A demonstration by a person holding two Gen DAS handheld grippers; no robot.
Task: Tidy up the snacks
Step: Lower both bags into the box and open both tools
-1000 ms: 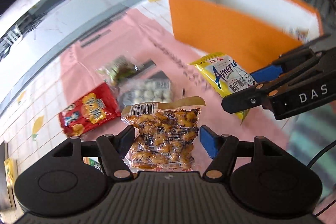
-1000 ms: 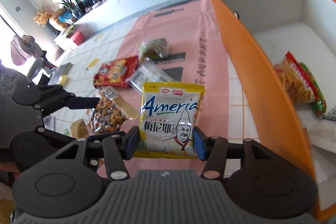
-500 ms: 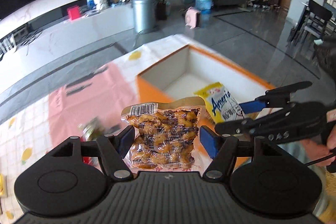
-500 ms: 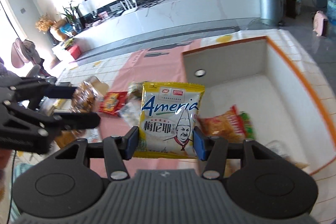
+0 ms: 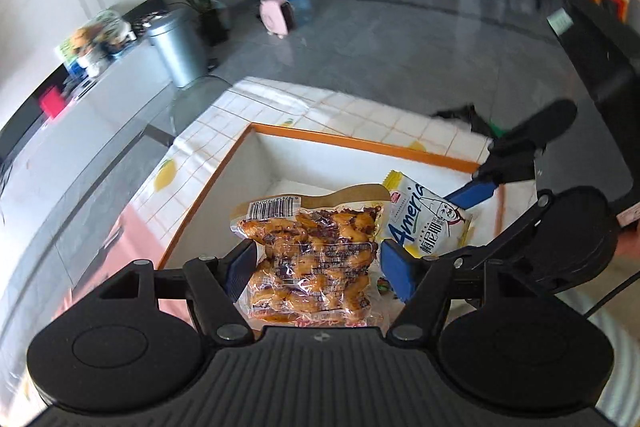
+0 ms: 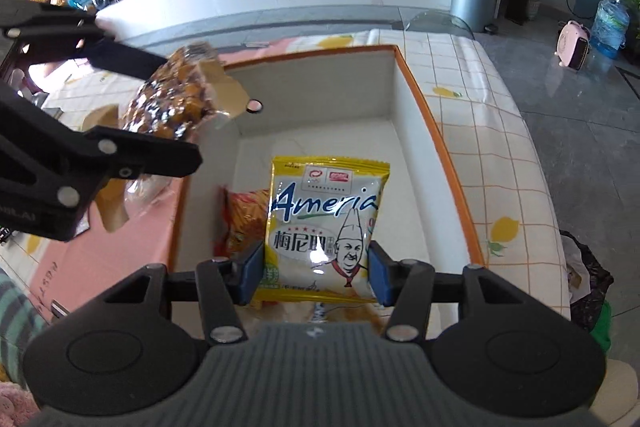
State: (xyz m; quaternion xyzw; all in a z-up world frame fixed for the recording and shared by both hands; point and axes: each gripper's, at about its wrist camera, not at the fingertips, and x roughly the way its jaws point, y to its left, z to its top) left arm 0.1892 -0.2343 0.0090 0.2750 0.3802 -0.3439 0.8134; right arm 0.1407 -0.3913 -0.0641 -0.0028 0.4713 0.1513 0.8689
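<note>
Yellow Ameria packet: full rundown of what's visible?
The yellow packet is a glossy sealed pouch with yellow borders, a white centre, blue "Ameria" lettering, a chef cartoon and red logos. It hangs upright, unopened, pinched at its lower sides by the right gripper, above the orange box.

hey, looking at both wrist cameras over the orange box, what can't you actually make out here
- Orange box floor nearest the camera: right wrist view, hidden by the yellow packet and the right gripper.
- Red-orange bag in the box: label unreadable, half covered by the yellow packet.
- Clear pack of brown snacks: lower end cut off by the left gripper body, left wrist view.
- Room beyond the table: blurred, left wrist view.
</note>
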